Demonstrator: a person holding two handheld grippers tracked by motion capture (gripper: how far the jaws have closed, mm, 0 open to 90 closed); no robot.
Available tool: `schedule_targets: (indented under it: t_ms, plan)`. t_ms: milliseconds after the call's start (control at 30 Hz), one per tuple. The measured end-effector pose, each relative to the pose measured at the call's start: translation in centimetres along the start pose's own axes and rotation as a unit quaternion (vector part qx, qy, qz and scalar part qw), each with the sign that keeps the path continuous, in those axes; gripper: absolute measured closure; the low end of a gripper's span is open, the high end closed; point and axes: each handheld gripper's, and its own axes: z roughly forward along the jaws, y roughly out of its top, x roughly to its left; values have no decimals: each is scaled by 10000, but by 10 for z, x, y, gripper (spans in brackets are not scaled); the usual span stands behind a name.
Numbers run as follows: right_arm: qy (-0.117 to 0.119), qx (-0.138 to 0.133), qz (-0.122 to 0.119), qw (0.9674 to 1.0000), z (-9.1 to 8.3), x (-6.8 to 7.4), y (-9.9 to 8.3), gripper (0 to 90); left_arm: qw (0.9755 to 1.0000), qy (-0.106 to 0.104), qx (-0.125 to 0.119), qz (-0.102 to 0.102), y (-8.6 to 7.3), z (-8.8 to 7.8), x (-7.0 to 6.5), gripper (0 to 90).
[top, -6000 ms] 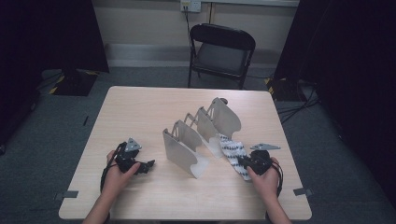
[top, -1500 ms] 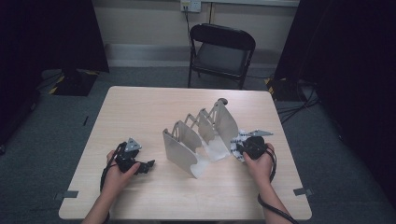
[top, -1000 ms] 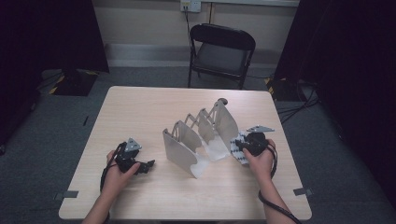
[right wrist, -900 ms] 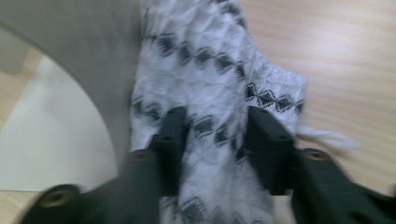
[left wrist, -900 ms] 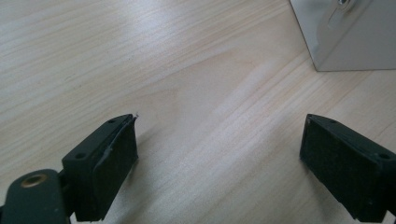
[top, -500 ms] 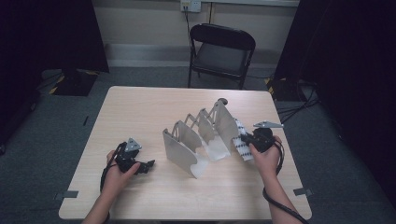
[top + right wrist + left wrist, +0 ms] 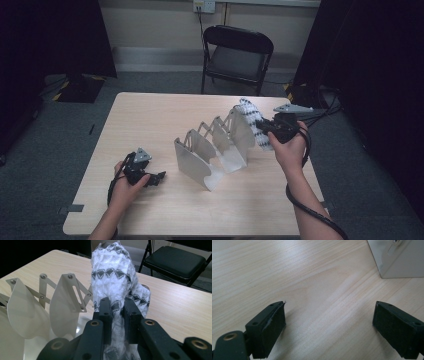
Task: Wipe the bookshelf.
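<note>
The right tongs point(image 7: 117, 315) pinch a white-and-grey patterned cloth point(image 7: 113, 272), which rises bunched above the jaws. Left of it, a folding metal rack point(image 7: 45, 302) stands on the wooden counter point(image 7: 175, 310). A black chair point(image 7: 180, 261) sits beyond.

Rack point(image 7: 215, 150) stood mid-table point(image 7: 150, 115), running diagonally from near-centre to far right. Cloth point(image 7: 252, 122) hung above rack's far right end, clamped in right gripper point(image 7: 265, 127). Left gripper point(image 7: 150, 177) rested on table, left of rack. Chair point(image 7: 235, 55) stood behind table.
</note>
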Motion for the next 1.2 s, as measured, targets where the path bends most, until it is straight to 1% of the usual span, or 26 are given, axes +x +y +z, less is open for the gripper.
schedule_targets:
  t_ms: [67,167,267,367,633,867,1000,1067,1200]
  plan:
    - [41,53,34,10000,4,0,-2,792,10000,2,2,-1,0,0,0,109]
    - [77,129,108,9998,12,-1,-11,793,10000,-2,1,-1,0,0,0,109]
    - [135,207,193,9995,19,-4,-22,793,10000,-3,1,-1,0,0,0,109]
    - [201,329,208,9990,28,-5,-33,793,10000,-3,2,1,0,0,0,109]
    - [247,549,373,9975,49,-8,-68,791,10000,-3,2,-1,0,0,0,109]
    - [276,714,459,9960,65,-9,-99,791,10000,-4,3,2,0,0,0,109]
    - [287,785,523,9951,72,-9,-113,790,10000,-4,3,-1,0,0,0,109]
    - [288,799,515,9951,74,-8,-118,789,10000,-3,2,0,0,0,0,109]
    - [222,870,413,9951,78,-4,-124,788,10000,-3,3,2,0,0,0,109]
